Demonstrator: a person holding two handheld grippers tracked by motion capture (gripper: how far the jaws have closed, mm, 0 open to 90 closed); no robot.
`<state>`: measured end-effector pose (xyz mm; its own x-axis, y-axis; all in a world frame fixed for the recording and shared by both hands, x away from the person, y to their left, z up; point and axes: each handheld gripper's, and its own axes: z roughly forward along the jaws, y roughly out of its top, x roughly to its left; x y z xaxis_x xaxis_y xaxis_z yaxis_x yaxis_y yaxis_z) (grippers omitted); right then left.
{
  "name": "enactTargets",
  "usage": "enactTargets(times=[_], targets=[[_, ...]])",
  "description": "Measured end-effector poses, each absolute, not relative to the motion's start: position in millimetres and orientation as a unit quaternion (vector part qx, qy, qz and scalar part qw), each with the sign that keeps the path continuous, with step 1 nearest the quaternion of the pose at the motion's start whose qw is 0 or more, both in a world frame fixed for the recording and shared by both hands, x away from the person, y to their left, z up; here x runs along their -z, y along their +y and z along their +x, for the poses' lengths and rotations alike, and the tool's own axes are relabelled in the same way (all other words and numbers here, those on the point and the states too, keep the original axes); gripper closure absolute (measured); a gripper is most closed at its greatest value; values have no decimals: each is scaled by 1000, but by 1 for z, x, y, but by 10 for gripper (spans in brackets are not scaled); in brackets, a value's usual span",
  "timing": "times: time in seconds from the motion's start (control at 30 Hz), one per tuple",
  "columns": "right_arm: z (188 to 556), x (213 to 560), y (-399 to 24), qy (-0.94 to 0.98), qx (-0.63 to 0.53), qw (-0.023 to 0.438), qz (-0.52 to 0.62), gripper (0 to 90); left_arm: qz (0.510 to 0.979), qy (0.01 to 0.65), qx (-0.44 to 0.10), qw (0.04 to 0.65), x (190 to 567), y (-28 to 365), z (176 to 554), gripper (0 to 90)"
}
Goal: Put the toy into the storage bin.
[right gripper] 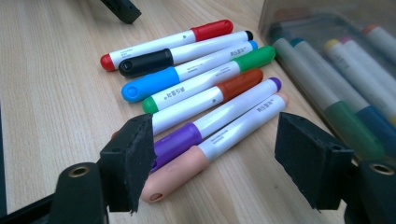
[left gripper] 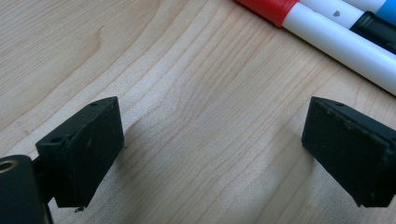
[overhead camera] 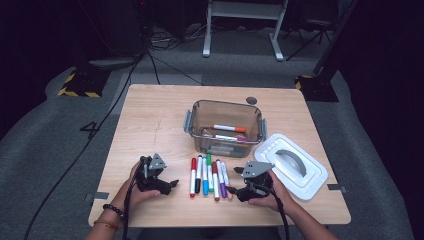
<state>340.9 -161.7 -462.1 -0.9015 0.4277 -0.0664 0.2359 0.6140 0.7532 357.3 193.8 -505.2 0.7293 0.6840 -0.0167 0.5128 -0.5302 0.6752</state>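
Note:
Several capped markers (overhead camera: pixel 207 176) lie side by side on the wooden table (overhead camera: pixel 150 125), just in front of a clear plastic box (overhead camera: pixel 192 120). My left gripper (overhead camera: pixel 171 184) rests left of the row. In the left gripper view its jaws (left gripper: pixel 212 140) stand open over bare wood, with the red-capped marker (left gripper: pixel 271 7) beyond them. My right gripper (overhead camera: pixel 236 192) sits at the row's right end. In the right gripper view it (right gripper: pixel 215 154) is open and low, with the pink-capped marker (right gripper: pixel 180 172) lying between the jaws, untouched, and the purple one (right gripper: pixel 180 140) beside the left pad.
The clear box (right gripper: pixel 299 18) holds several more markers, one with an orange cap (overhead camera: pixel 230 128). Its white lid (overhead camera: pixel 295 170) with a grey handle lies to the right, near my right hand. A small dark disc (overhead camera: pixel 251 100) sits at the table's far edge.

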Motion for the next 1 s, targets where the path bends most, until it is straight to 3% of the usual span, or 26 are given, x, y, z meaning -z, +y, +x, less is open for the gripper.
enactTargets(times=[1.0], targets=[[355, 483, -170, 890, -379, 115, 228, 309, 866, 346, -126, 339, 505, 194, 357, 60]])
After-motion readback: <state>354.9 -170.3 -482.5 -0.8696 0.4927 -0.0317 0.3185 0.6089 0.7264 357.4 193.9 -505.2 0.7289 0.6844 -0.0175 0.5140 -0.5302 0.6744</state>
